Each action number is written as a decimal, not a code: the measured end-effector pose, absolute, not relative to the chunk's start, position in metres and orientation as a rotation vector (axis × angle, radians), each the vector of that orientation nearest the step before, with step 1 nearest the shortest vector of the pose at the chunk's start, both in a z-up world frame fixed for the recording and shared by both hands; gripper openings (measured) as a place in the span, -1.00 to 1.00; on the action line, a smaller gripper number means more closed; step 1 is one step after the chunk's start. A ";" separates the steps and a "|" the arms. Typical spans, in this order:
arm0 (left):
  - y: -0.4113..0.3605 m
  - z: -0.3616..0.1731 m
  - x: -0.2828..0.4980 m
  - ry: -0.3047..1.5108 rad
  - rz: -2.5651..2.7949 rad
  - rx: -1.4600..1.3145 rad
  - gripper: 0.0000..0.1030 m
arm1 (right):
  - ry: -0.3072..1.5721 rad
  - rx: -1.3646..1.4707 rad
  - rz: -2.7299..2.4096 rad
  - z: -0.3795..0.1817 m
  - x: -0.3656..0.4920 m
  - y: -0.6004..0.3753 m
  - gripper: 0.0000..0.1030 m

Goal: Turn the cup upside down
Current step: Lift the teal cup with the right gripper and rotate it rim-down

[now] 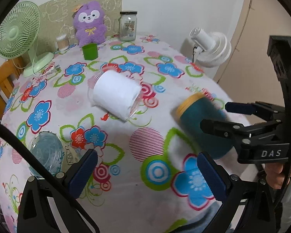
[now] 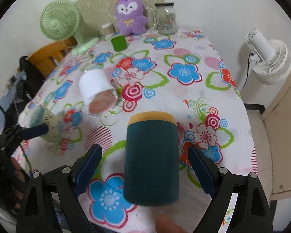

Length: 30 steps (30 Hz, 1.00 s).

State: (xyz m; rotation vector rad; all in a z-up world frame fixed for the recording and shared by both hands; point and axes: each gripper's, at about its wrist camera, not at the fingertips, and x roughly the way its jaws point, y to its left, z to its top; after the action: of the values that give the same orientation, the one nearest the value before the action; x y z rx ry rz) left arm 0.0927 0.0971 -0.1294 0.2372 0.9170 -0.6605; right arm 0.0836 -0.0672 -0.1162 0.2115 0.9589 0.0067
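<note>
- Left gripper (image 1: pixel 145 167): nearest item in the left wrist view; blue-padded fingers spread wide, nothing between them, flowered tablecloth (image 1: pixel 126 194) beneath.
- Glass jar (image 1: pixel 46 151): lies on its side at the table's left edge, just beside the left finger.
- White cup (image 1: pixel 116 95): lies on its side mid-table, well apart from both grippers; its open mouth shows only in the right wrist view.
- Teal cup (image 2: pixel 151 161): yellow band at the end pointing away from the right camera, long axis running along the fingers. In the left wrist view it appears tilted, band up-left, blurred.
- Right gripper (image 2: pixel 145 167): spread wide; the teal cup sits between the fingers with gaps on both sides; contact cannot be told.
- Fingertip (image 2: pixel 168 223): shows below the cup's near end, right view only.
</note>
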 end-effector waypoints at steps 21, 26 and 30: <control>-0.016 -0.145 0.076 1.036 -0.759 0.170 1.00 | 0.820 0.352 -0.095 -0.117 -0.031 -0.175 0.78; -0.026 -0.159 0.081 1.086 -0.694 0.190 0.95 | 0.817 0.382 -0.096 -0.129 -0.034 -0.185 0.78; -0.029 -0.168 0.087 1.130 -0.667 0.196 0.66 | 0.811 0.414 -0.094 -0.136 -0.033 -0.192 0.78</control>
State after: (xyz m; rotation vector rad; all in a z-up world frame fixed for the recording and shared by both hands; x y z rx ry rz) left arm 0.0871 -0.0293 -0.1681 0.1956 1.1298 -0.6666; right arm -0.0332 -0.1918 -0.1364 0.4136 0.8105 -0.0942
